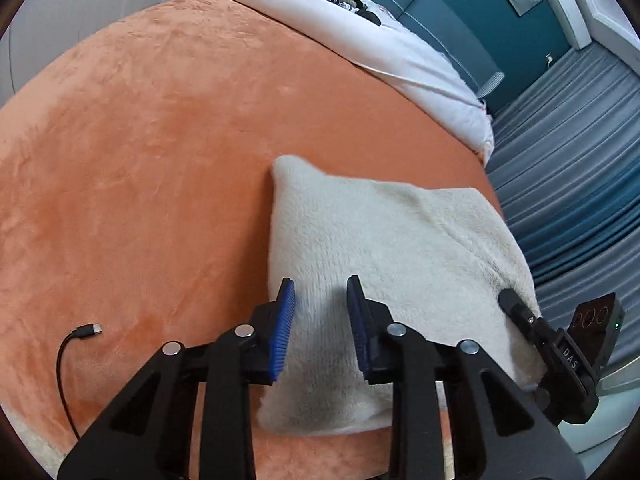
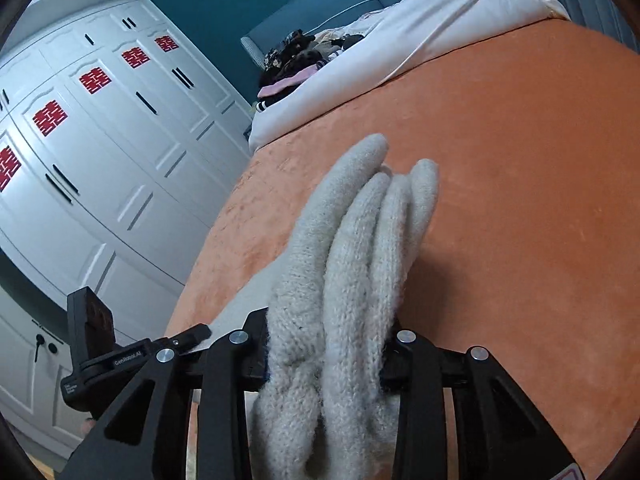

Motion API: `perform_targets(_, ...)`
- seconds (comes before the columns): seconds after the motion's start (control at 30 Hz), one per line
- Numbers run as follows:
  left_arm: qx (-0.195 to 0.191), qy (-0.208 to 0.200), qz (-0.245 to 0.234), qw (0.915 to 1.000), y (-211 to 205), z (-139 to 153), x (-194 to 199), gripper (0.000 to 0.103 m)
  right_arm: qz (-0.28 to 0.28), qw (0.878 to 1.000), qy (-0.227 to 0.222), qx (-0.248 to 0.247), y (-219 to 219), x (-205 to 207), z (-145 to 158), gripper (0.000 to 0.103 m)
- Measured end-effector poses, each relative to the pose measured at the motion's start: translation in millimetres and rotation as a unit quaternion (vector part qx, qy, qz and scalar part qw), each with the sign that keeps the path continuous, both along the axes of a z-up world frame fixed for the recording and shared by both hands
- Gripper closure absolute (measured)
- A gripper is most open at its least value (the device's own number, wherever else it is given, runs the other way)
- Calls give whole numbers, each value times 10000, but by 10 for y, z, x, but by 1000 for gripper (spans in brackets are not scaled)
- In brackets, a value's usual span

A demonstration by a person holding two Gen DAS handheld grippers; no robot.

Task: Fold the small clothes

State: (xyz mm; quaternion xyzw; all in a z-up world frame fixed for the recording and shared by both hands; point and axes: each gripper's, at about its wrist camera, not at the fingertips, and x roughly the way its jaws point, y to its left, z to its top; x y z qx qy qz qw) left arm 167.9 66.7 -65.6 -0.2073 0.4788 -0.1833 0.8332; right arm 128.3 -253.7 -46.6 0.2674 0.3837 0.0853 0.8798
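Note:
A cream fluffy knit garment (image 1: 384, 280) lies folded flat on the orange blanket (image 1: 152, 168). My left gripper (image 1: 320, 296) is open, its blue pads just above the garment's near left part, holding nothing. In the right wrist view the same cream knit (image 2: 352, 264) is bunched into thick folds between the jaws of my right gripper (image 2: 328, 344), which is shut on it; its pads are hidden by the wool. The right gripper also shows at the garment's right edge in the left wrist view (image 1: 520, 312).
A black USB cable (image 1: 76, 344) lies on the blanket at the near left. A white duvet (image 1: 400, 60) and a pile of dark clothes (image 2: 296, 60) lie at the head of the bed. White wardrobes (image 2: 100, 140) stand beside the bed.

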Motion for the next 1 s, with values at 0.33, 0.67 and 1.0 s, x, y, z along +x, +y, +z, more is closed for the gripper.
perform_targets(0.33, 909, 723, 159, 9931, -52, -634, -187, 77, -515, 9924, 1114, -110, -191, -53, -742, 56)
perform_targets(0.67, 1621, 303, 60, 9863, -231, -433, -283, 56, -392, 9874, 1304, -805, -122, -278, -867, 45)
perform_targets(1.0, 2192, 99, -31, 9756, -354, -345, -396, 56, -509, 9786, 1500, -1315, -68, -350, -796, 41)
